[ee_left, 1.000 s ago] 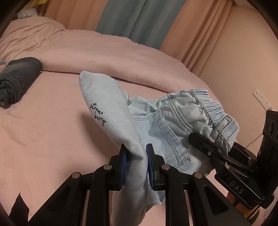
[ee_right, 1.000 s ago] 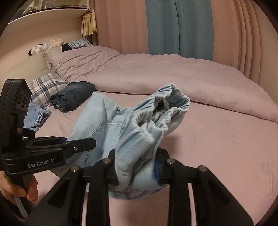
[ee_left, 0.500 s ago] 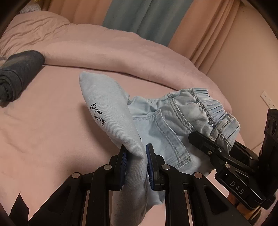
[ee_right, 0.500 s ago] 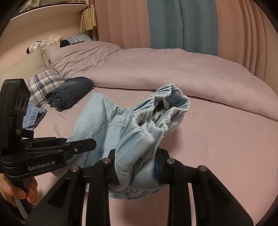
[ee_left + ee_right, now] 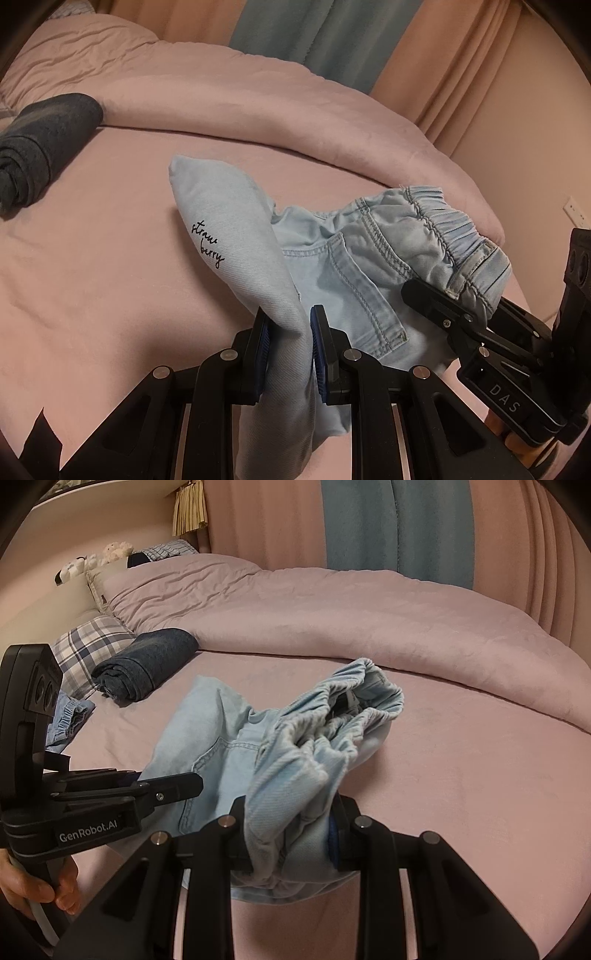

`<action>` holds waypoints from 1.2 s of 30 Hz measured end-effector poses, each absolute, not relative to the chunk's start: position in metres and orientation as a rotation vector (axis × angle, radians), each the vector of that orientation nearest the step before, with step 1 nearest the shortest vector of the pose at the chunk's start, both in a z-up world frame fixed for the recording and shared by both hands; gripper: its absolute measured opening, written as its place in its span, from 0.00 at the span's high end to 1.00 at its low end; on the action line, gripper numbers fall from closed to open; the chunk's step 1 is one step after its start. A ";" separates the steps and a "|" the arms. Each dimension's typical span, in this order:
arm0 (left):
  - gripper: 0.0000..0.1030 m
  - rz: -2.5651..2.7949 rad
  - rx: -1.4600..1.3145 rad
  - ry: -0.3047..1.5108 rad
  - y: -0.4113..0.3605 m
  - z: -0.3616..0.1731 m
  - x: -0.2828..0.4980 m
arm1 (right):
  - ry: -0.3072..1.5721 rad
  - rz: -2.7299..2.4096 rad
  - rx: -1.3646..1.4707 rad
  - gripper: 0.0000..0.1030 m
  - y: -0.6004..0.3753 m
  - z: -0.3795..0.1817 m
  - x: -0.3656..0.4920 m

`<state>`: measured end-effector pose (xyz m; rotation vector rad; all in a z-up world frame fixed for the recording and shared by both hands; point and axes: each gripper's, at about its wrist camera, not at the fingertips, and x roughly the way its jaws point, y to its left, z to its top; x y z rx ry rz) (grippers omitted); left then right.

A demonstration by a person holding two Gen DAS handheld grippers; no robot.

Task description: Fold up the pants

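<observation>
- Left wrist view shows the light blue denim pants with an elastic waistband [image 5: 354, 266] lifted over the pink bed sheet [image 5: 92, 258], the folded leg end with black script lettering jutting up and away from the camera.
- Clenched on that leg fabric is the left gripper [image 5: 288, 347], its blue pads [image 5: 263, 343] pressing the cloth from both sides.
- At the right of this view, the right gripper [image 5: 443, 306] grasps the gathered waistband.
- Right wrist view shows the waistband bunched between the right gripper's black fingers [image 5: 236, 812], with the pants [image 5: 221, 746] sagging toward the sheet.
- A person's hand [image 5: 40, 890] holds the left gripper's handle at the lower left.
- Further off lie a rolled dark blue garment [image 5: 147, 664], a plaid pillow [image 5: 85, 646] beside it, and a pink duvet [image 5: 351, 616] heaped along the far side.
- Behind hang pink and teal curtains [image 5: 395, 528].
</observation>
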<state>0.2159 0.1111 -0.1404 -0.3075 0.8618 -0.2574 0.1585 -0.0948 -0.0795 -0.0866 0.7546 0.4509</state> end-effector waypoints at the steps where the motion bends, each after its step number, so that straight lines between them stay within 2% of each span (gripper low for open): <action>1: 0.81 -0.256 -0.308 0.862 0.110 -0.140 0.215 | 0.756 0.450 -0.087 0.73 -0.095 -0.079 0.158; 36: 0.82 -0.214 -0.298 0.881 0.110 -0.146 0.220 | 0.801 0.421 -0.085 0.72 -0.089 -0.099 0.182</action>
